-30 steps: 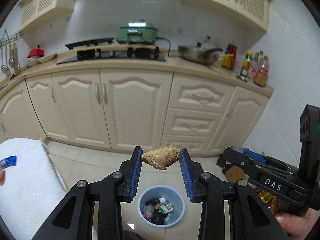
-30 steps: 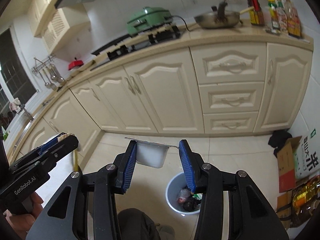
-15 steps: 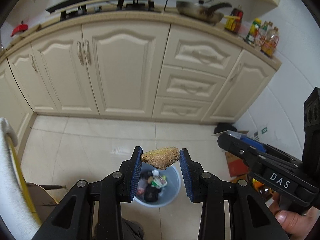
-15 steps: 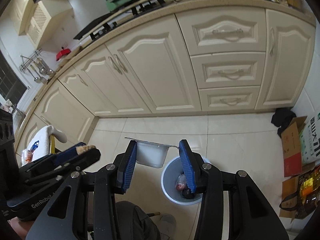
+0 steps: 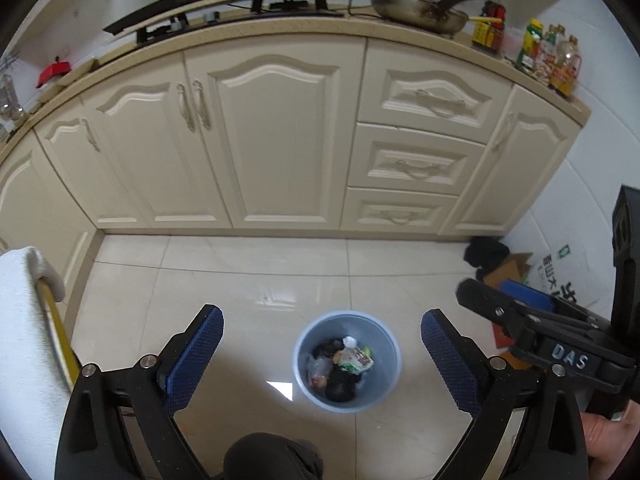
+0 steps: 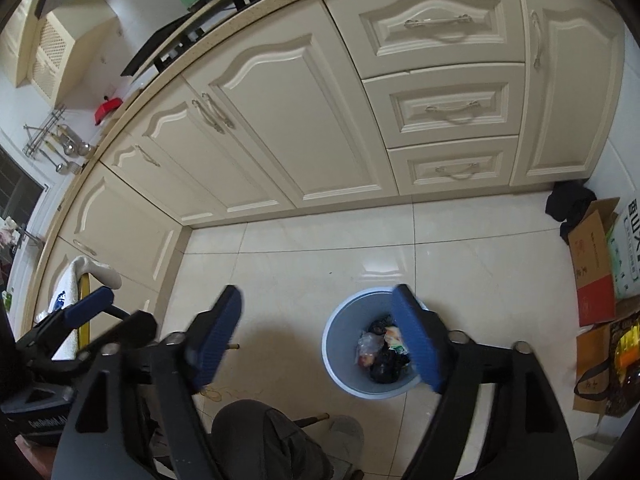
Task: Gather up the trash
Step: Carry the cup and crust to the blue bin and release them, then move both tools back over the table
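A light blue trash bin (image 5: pixel 348 320) stands on the tiled floor, holding dark bags and wrappers (image 5: pixel 352 360). My left gripper (image 5: pixel 322 326) hangs above it. Its jaws are opening wide with nothing between the blue pads (image 5: pixel 196 356). My right gripper (image 6: pixel 316 302) is also over the bin (image 6: pixel 332 334), slightly to its left. Its jaws are opening too, empty, and the left finger (image 6: pixel 218 332) is blurred. Each gripper shows in the other's view: the right gripper (image 5: pixel 492 292) at the right edge, the left gripper (image 6: pixel 116 312) at the lower left.
Cream cabinets (image 5: pixel 276 140) and drawers (image 5: pixel 416 164) line the far side of the floor. Cardboard boxes (image 6: pixel 592 264) and a black cloth (image 6: pixel 568 204) sit at the right. A white towel-covered surface (image 5: pixel 20 344) is at the left. The person's dark knee (image 6: pixel 256 440) is below.
Both grippers opened wide. The brown lump left the left jaws and the white plastic cup left the right jaws. Both hands sank closer to the bin.
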Demonstrator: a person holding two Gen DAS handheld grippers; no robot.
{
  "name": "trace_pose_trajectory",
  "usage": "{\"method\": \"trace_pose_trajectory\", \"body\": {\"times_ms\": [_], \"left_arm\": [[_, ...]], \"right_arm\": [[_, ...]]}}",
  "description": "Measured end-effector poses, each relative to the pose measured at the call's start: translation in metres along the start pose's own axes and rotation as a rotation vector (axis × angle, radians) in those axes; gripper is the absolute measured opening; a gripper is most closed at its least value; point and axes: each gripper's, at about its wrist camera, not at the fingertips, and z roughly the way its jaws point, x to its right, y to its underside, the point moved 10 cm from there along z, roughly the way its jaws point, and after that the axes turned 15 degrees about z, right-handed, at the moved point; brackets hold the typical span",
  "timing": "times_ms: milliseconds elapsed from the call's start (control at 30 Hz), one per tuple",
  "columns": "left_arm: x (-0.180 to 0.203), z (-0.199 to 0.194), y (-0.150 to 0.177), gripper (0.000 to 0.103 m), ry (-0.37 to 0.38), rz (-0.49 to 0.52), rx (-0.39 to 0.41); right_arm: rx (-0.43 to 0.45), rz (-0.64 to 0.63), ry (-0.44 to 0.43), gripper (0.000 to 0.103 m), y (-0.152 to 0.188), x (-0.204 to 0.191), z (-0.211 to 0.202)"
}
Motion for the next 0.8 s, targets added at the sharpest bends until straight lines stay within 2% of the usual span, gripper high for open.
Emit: {"method": "trace_pose_trajectory", "body": {"times_ms": [33,167,333,633,800], "left_arm": [[-0.002,0.000,-0.004,0.098,-0.009,-0.003,0.007],[-0.003,-0.005,-0.014,0.101,-0.044,-0.008,0.038],[0.007,-0.026,0.005,0.101,-0.050,-0.020,0.081],[-0.024,-0.122,0.065,0.101,-0.057,-0.056,0.174],[-0.052,-0.180,0.097,0.101,-0.082,-0.115,0.249]], "right_arm": [[0.004,0.004,0.005,0.103,0.000,0.000,0.000],[0.033,0.011,0.045,0.103,-0.003,0.002,-0.004],[0.038,-0.010,0.047,0.103,-0.003,-0.009,-0.009],[0.056,-0.072,0.029,0.103,0.005,-0.046,-0.031],[0.077,-0.119,-0.010,0.103,0.014,-0.084,-0.053]]}}
